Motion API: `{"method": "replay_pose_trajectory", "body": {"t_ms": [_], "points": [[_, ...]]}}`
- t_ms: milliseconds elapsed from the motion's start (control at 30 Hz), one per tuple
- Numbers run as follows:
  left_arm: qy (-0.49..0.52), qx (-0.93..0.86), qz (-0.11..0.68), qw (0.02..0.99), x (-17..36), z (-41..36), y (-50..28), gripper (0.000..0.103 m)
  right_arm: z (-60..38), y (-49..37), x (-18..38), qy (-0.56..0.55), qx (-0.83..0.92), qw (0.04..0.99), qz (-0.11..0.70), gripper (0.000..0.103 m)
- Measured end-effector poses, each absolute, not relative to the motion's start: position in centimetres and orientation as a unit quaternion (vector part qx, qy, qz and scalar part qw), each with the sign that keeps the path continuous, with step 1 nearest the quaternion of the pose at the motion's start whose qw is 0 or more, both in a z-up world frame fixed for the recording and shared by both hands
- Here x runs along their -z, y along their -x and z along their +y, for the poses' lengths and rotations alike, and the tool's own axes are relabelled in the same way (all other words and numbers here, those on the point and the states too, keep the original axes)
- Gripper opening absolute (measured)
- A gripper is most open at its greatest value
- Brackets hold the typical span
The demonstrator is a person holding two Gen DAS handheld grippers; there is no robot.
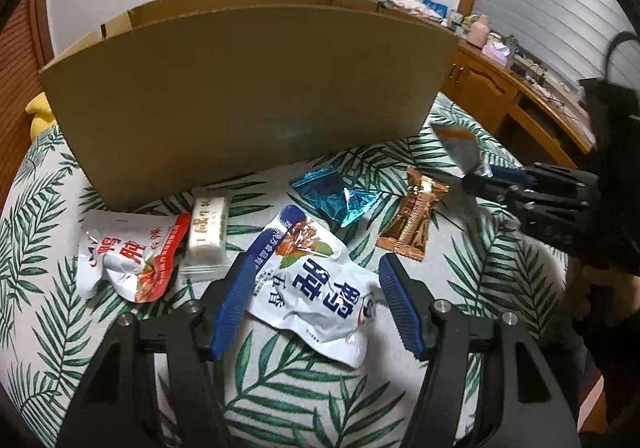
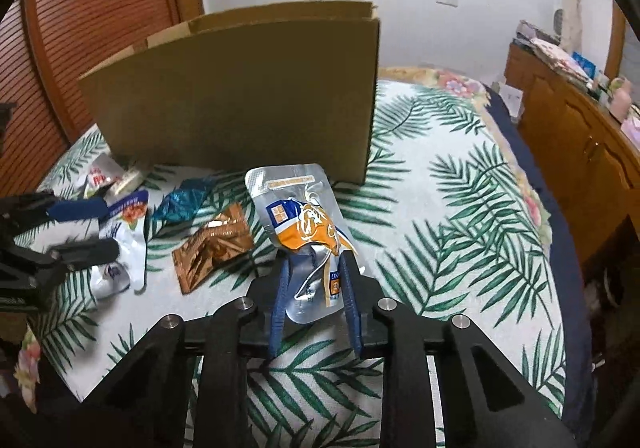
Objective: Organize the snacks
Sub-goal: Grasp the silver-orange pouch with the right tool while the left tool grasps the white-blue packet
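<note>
The right gripper [image 2: 316, 268] tilts downward over the bed, its blue-padded jaws drawn close together and pinching the lower end of a silver-and-orange pouch [image 2: 304, 215], which stands up between the fingers. Seen from the left wrist, the same gripper reaches in from the right edge with its black body above a dark-sleeved hand [image 1: 588, 288]. The left gripper [image 1: 316, 280] also angles down, its two blue pads [image 1: 236, 300] spread apart on either side of a white-and-blue packet [image 1: 320, 288], neither pad pressing on it.
</note>
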State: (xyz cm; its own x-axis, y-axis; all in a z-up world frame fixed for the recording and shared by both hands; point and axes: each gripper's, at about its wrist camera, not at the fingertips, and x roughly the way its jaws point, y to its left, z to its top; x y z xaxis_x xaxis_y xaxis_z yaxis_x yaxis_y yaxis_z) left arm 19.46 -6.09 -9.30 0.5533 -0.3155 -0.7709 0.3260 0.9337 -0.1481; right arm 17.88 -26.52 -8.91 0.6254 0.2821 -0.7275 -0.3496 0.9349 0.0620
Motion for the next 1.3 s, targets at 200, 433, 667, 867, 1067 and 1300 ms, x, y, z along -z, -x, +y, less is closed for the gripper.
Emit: {"method": "replay_pose_trajectory", "body": {"t_ms": [200,433,667,867,1067,1300], "points": [[0.001,0.147,0.451,0.880,10.1,-6.6,-20.6,0.065,-27.3,-17.9,8.5,0.018,-0.179,0.905,0.387,0.022],[-0.031,0.118,0.454,0.883,10.5,-6.9,-20.5,0.066,-27.0,-17.3,8.5,0.012,-0.188,0.904,0.384,0.022],[-0.031,0.100,0.458,0.883,11.2,-6.3,-20.0,0.077,-26.4,-16.6,7.5,0.008,-0.197,0.908,0.369,0.022],[-0.037,0.085,0.458,0.884,11.5,-6.9,-19.7,0.082,-26.0,-15.8,6.8,0.005,-0.202,0.910,0.362,0.022],[-0.036,0.083,0.457,0.885,11.6,-7.4,-19.2,0.083,-26.2,-15.2,7.0,0.001,-0.202,0.909,0.364,0.022],[-0.035,0.103,0.460,0.881,11.4,-6.7,-19.2,0.081,-26.0,-14.3,6.8,-0.007,-0.209,0.909,0.361,0.022]]}}
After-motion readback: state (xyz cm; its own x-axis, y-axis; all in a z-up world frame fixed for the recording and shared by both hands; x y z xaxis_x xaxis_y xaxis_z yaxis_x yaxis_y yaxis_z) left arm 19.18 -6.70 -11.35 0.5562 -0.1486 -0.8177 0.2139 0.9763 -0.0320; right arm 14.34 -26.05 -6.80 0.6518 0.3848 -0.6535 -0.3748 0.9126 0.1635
